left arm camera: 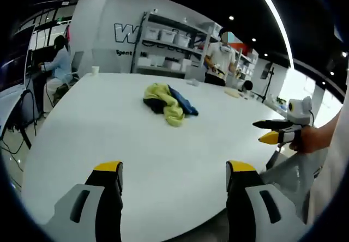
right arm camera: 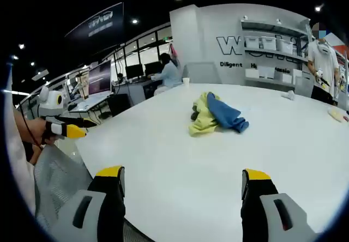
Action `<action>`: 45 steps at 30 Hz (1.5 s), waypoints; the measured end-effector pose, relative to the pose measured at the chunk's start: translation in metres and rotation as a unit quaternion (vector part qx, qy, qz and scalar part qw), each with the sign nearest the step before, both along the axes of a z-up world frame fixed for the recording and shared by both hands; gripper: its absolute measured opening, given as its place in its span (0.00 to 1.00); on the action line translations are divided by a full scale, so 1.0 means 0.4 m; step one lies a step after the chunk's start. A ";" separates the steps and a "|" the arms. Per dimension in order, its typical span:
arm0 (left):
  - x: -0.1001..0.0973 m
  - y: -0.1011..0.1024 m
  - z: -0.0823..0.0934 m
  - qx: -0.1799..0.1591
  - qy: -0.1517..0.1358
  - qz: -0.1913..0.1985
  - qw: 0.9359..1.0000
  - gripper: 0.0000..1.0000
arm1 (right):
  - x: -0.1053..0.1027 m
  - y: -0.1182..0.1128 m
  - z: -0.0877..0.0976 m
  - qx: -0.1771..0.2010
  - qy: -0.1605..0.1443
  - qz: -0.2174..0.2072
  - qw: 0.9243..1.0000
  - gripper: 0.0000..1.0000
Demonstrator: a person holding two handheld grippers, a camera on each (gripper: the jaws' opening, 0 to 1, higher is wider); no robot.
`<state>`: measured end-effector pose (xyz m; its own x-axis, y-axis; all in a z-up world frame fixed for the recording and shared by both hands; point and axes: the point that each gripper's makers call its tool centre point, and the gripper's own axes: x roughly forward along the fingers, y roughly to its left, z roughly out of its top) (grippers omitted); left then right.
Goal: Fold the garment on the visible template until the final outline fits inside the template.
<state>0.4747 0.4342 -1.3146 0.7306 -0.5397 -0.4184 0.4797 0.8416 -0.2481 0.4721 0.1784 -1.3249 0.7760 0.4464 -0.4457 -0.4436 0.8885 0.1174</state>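
White table runs big and wide across a bright office room w/ shelves at the back wall. On the table lies the garment, a crumpled heap of yellow, blue and a bit of dark cloth (can't tell if it's one piece or a few). It sits out in the middle of the table, well apart from both grippers, nothing touching it. No template outline can be made out under it.

Left gripper hovers over the near edge of the table, jaws spread wide w/ nothing between them. Right gripper is the same: jaws wide apart, holding nothing, near the table edge. Each gripper pokes into the other's view from the side, held in a hand.

Small cup stands at the far edge. One person sits at a desk, another stands by the shelves.
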 end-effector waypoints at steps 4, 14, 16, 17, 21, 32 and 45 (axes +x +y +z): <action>0.001 0.003 0.002 0.000 -0.002 0.004 1.000 0.76 | -0.001 0.004 -0.006 -0.002 0.005 0.005 1.000 0.86; 0.003 0.005 0.001 0.003 -0.004 0.006 1.000 0.75 | 0.000 0.004 -0.014 -0.001 0.015 0.006 1.000 0.86; 0.003 0.004 -0.001 0.004 -0.002 0.005 1.000 0.75 | 0.000 0.004 -0.014 0.000 0.015 0.006 1.000 0.86; 0.003 0.004 -0.001 0.004 -0.002 0.005 1.000 0.75 | -0.001 0.004 -0.014 0.000 0.015 0.006 1.000 0.86; 0.002 0.002 -0.004 0.005 0.001 0.003 1.000 0.75 | -0.001 0.004 -0.013 0.000 0.014 0.006 1.000 0.86; 0.000 -0.001 -0.009 0.011 0.004 -0.001 1.000 0.76 | -0.002 0.005 -0.015 0.001 0.016 0.010 1.000 0.86; -0.002 -0.012 -0.002 0.025 -0.017 -0.017 0.999 0.76 | -0.004 0.003 -0.014 0.005 0.017 0.009 1.000 0.85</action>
<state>0.4739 0.4293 -1.3156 0.7260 -0.5436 -0.4213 0.5162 0.8355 -0.1886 0.4707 0.1796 -1.3307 0.7527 0.4643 -0.4668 -0.4548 0.8793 0.1413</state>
